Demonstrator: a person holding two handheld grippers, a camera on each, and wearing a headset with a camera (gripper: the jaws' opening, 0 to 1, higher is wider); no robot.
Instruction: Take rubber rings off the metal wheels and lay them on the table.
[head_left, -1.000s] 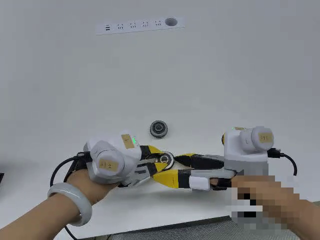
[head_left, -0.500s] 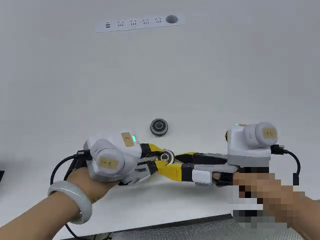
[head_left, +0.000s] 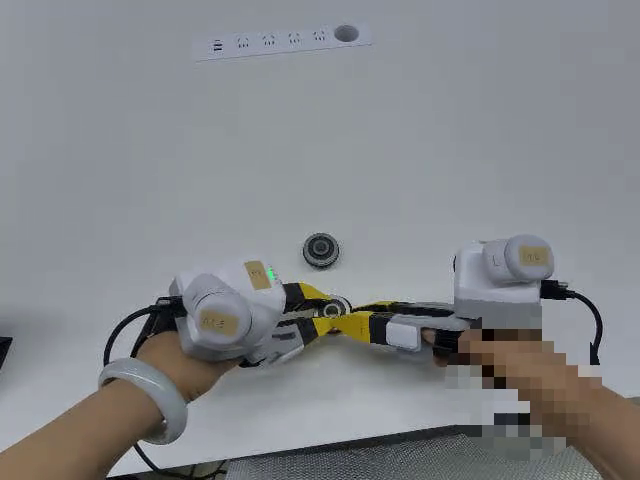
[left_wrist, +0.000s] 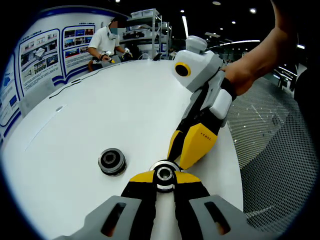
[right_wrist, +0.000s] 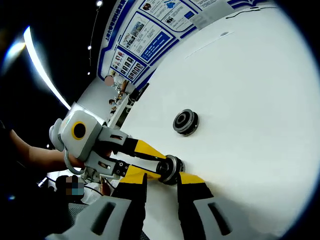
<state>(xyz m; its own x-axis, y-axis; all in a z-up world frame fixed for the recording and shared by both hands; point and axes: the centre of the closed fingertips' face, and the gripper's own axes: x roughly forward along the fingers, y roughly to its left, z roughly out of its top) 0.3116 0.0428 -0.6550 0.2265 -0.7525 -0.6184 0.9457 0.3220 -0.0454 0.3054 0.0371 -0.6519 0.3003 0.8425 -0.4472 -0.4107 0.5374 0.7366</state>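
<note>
Working at the ring-pulling step: clamping a metal wheel (right_wrist: 171, 168) between the tips of the left gripper (left_wrist: 164, 178), close to the front edge of the worktop (head_left: 400, 180), and meeting it head-on with the right gripper (right_wrist: 164, 176), jaws nearly together at the wheel's rim. Possibly nipping the rubber ring already, though too cramped there to tell whether shut on it or merely touching. Next, probably needing a firm pinch on the ring and a pull away from the steadied wheel, then laying it down clear of the second wheel (head_left: 321, 250) sitting flat farther back.
</note>
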